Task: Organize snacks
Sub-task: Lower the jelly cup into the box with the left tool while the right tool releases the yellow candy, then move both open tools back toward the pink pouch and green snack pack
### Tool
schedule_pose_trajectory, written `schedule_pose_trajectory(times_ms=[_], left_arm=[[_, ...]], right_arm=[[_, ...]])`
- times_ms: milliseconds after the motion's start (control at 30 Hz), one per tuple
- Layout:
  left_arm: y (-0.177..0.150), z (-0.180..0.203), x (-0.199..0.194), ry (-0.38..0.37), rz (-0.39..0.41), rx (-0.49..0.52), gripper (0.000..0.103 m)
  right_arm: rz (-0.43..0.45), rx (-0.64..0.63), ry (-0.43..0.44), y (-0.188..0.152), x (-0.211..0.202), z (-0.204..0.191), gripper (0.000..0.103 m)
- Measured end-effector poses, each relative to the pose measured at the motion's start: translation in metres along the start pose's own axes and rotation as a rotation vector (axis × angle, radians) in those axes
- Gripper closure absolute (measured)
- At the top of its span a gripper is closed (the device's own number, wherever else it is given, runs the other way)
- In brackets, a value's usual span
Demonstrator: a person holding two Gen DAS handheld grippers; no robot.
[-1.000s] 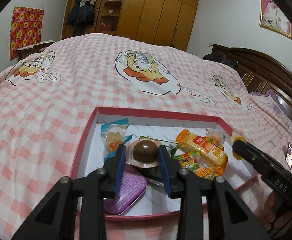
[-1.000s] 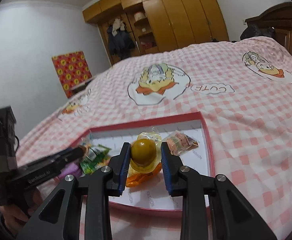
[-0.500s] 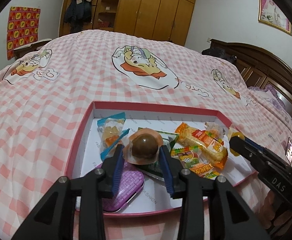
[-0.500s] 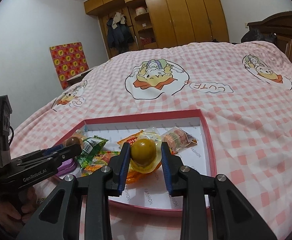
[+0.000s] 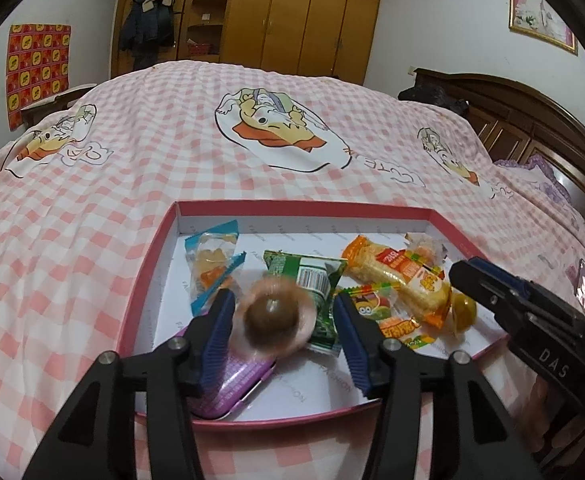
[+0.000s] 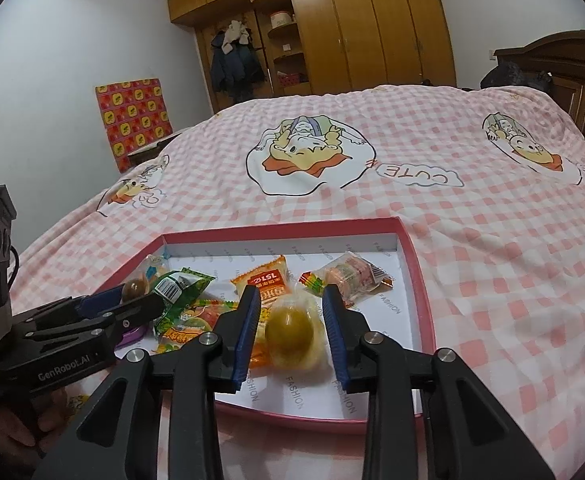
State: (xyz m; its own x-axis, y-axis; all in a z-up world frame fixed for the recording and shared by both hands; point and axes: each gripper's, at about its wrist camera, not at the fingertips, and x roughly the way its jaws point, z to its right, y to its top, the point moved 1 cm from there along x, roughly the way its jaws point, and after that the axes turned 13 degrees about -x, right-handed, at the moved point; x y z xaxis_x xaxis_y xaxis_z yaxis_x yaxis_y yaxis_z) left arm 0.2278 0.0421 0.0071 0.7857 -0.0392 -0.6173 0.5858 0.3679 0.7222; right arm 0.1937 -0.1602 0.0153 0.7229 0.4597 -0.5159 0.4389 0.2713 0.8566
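A pink-rimmed white tray (image 5: 148, 276) lies on the bed and holds several wrapped snacks. My left gripper (image 5: 282, 300) hangs over its near left part, and its jaws are opening. A brown jelly cup (image 5: 272, 316) sits blurred between them, clear of both pads, above a purple tin (image 5: 236, 380). My right gripper (image 6: 291, 296) is over the tray's (image 6: 420, 292) near middle with its jaws opening slightly. A yellow jelly cup (image 6: 292, 332) sits low between them, with a gap at the left pad. From the left wrist view, that yellow cup (image 5: 463, 312) lies below the right gripper (image 5: 468, 276).
In the tray are a green packet (image 5: 312, 280), an orange rice bar (image 5: 396, 276), a blue-ended candy packet (image 5: 212, 256), a gummy packet (image 5: 384, 312) and a pink wrapped snack (image 6: 352, 276). The pink checked bedcover (image 6: 492, 240) surrounds it. A dark headboard (image 5: 532, 136) stands at the right.
The left jaws have spread and the brown jelly cup has come free of the pads, blurred as it drops. The right jaws have widened a little and the yellow cup sits lower.
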Motion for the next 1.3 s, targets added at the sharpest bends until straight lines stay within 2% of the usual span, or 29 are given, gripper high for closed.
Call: schedule_pose_trajectory(times_ms=[367,633,967,1300], left_arm=[[0.000,0.001,0.001,-0.011,-0.008,0.007,0.043],[-0.001,0.003,0.000,-0.022,-0.011,0.008,0.041],[-0.003,0.005,-0.004,-0.033,-0.006,0.019,0.038],[-0.012,0.015,-0.021,-0.052,-0.010,0.039,0.033]], right_arm=[[0.004,-0.009,0.005,0.000,0.000,-0.003,0.064],[0.004,-0.040,0.024,0.002,0.000,-0.012,0.053],[0.006,-0.038,0.031,0.002,0.000,-0.012,0.052],[0.013,-0.038,0.036,0.002,-0.001,-0.011,0.046]])
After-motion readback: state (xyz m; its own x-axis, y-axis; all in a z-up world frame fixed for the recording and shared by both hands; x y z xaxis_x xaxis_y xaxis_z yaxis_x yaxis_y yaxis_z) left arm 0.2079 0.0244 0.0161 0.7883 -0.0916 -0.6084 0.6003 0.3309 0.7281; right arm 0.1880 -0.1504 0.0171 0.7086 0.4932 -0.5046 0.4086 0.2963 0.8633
